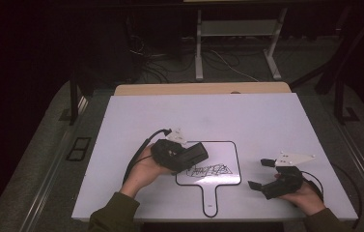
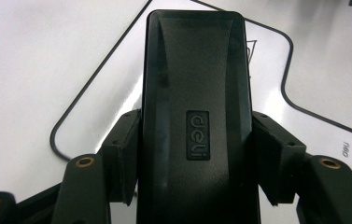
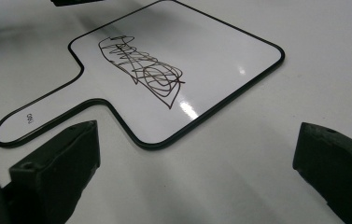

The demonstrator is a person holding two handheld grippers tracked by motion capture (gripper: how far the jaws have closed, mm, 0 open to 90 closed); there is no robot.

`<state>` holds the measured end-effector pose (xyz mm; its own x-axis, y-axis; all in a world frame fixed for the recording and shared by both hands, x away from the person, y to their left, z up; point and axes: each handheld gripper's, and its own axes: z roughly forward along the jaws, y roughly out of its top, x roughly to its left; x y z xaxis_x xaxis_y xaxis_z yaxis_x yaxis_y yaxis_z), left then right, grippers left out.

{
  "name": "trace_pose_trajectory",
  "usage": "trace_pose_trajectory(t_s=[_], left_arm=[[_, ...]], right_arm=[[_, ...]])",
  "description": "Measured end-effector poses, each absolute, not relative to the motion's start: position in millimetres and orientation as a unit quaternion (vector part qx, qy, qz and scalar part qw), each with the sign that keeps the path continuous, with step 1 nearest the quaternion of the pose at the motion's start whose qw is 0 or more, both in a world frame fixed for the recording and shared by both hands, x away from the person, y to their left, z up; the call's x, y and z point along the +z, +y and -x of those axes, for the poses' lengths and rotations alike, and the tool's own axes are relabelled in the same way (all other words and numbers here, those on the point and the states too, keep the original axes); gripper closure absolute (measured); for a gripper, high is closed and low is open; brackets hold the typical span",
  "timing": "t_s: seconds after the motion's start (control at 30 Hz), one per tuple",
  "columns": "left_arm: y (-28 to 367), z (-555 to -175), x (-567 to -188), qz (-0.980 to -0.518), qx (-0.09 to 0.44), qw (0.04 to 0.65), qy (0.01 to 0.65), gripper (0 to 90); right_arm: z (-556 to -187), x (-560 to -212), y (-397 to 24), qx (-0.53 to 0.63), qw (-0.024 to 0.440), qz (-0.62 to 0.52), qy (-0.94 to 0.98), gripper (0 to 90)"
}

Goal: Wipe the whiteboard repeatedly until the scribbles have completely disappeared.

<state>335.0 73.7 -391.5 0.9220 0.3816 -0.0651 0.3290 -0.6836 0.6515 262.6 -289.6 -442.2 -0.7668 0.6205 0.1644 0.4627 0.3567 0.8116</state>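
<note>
Our left gripper [image 2: 194, 154] is clamped on the black eraser [image 2: 194, 93] at its long sides, above the scribbled whiteboard [image 3: 211, 70]; it seems light, stiff, smooth plastic. Right gripper [image 3: 197, 163] stands apart.

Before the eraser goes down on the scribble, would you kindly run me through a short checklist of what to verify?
1. Eraser clamped on both sides by the left hand-held gripper: ok.
2. Eraser over the whiteboard paddle: ok, it sits above the board's left part.
3. Scribble present, so wiping is needed: ok.
4. Right hand-held gripper open and off the board: ok.
5. Board held steady against sliding: not ok, nothing holds it.
6. Eraser's felt side facing down: cannot tell.
</note>
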Motion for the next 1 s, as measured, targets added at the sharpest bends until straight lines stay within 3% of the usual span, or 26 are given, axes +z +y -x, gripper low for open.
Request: trace_pose_trajectory(t_s=[0.53,1.0], left_arm=[[37.0,-353.9,-406.7,-0.928,0.031,0.320,0.185,39.1],[28.7,-355.3,-420.4,-0.942,0.032,0.286,0.171,39.1]], right_arm=[[-263.0,-442.5,-290.0,0.461,0.084,-0.331,0.819,0.0],[-262.1,-442.6,-289.3,0.460,0.084,-0.331,0.819,0.0]])
